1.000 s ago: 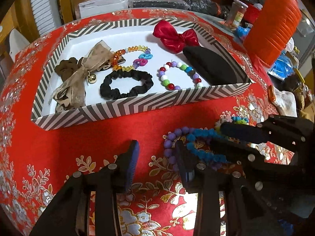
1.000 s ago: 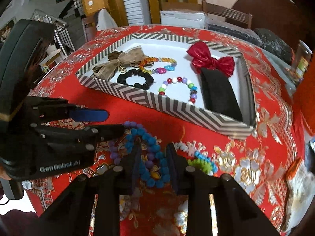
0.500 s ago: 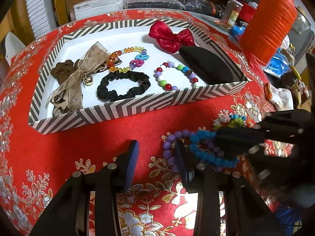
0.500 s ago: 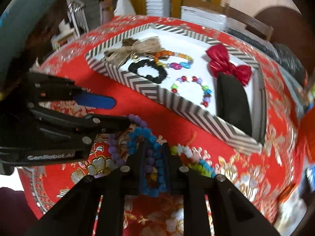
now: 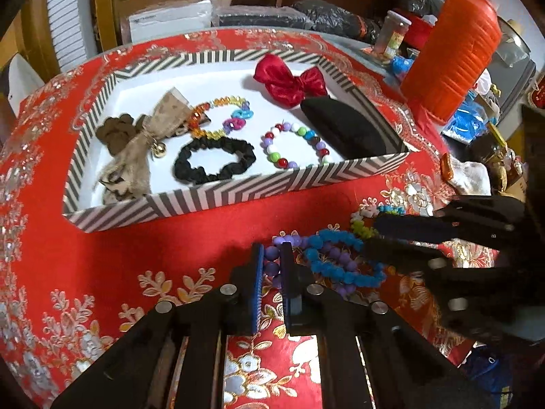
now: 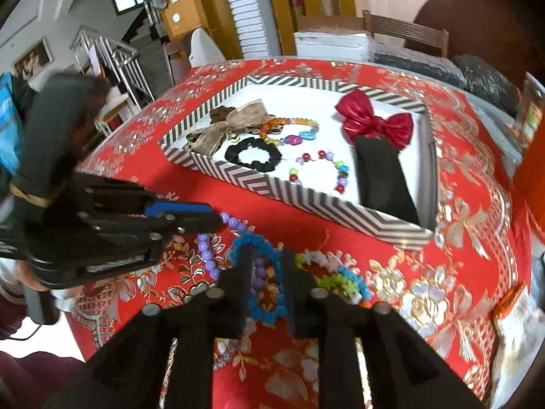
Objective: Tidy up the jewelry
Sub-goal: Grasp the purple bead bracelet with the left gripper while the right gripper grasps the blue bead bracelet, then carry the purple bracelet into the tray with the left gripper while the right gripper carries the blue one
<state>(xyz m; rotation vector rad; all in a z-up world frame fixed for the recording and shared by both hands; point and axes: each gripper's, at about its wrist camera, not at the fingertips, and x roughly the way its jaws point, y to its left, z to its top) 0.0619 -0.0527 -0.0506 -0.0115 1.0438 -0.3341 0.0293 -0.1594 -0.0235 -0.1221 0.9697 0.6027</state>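
left tongs [image 5: 271, 266] clamped on purple bead bracelet [image 5: 272, 267]; right tongs [image 6: 266, 277] narrow around blue bead bracelet [image 6: 253, 240], seemingly gripping it, on red tabletop [image 5: 136, 238] near striped tray [image 5: 218, 197].

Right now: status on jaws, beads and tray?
Left gripper shut on purple beads. Right gripper astride blue beads, grip unclear. Both strands tangled together on cloth, outside tray.
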